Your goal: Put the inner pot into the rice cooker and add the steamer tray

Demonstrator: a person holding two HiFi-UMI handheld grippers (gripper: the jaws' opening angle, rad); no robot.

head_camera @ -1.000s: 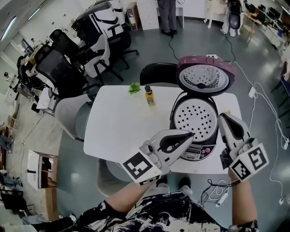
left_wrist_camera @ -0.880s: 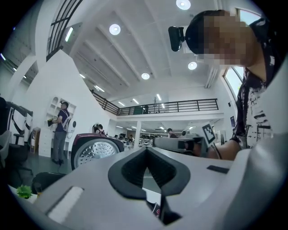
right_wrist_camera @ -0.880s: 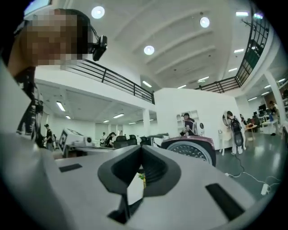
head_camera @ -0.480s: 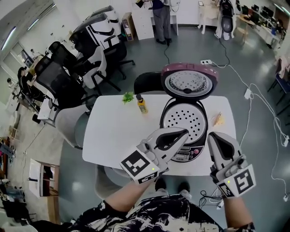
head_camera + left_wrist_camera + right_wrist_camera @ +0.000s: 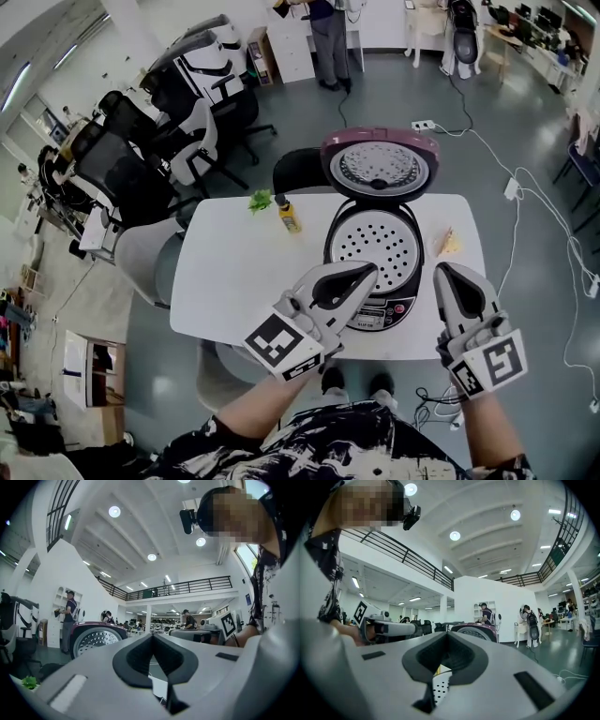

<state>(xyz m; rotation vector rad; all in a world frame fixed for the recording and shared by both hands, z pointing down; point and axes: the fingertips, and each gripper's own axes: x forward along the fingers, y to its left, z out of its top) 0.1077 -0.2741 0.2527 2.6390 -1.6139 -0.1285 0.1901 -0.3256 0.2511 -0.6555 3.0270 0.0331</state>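
Head view: a white, hole-dotted steamer tray [image 5: 375, 246] fills the open rice cooker [image 5: 382, 310], its purple lid [image 5: 380, 167] raised at twelve o'clock. The left claw [image 5: 368, 269] and right claw [image 5: 443, 272] are each pressed together, empty.

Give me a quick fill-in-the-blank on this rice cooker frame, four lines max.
The lid of the rice cooker stands ____.
The perforated steamer tray sits inside the ____.
The left gripper and right gripper are both ____, with nothing between their jaws.
In the head view, the bottle stands on the table to the cooker's ____.
Missing words: open; rice cooker; shut; left.
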